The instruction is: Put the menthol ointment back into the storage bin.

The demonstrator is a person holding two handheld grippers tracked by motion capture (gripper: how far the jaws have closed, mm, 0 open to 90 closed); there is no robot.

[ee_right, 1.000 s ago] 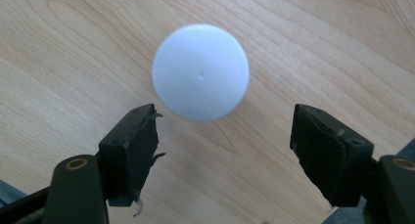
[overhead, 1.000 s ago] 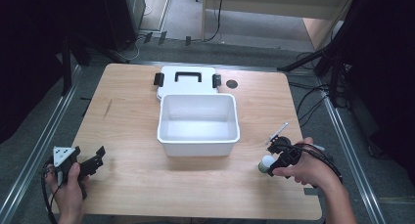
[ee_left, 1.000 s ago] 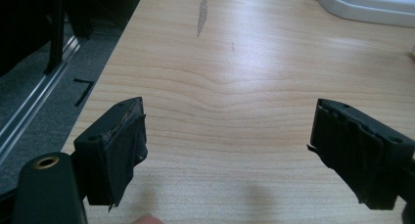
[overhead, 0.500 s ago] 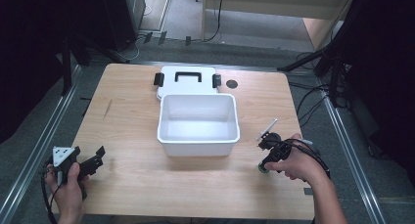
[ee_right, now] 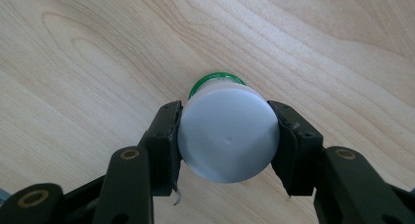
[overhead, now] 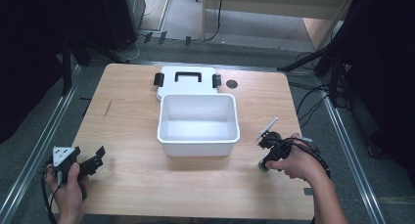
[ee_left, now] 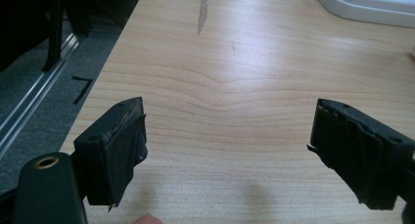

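A small green container (ee_right: 215, 80) with a wide white screw cap (ee_right: 227, 136) stood upright on the wooden tabletop (ee_right: 98, 48), right of the bin.

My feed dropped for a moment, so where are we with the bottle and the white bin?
Done: the bin's lid is off and lies behind the open white bin. In hand: the right gripper has just been closing its jaws and now clamps the white-capped bottle, which stands upright on the table right of the bin. Left: probably lifting it into the bin, which holds nothing. The left gripper waits open at the table's near left.
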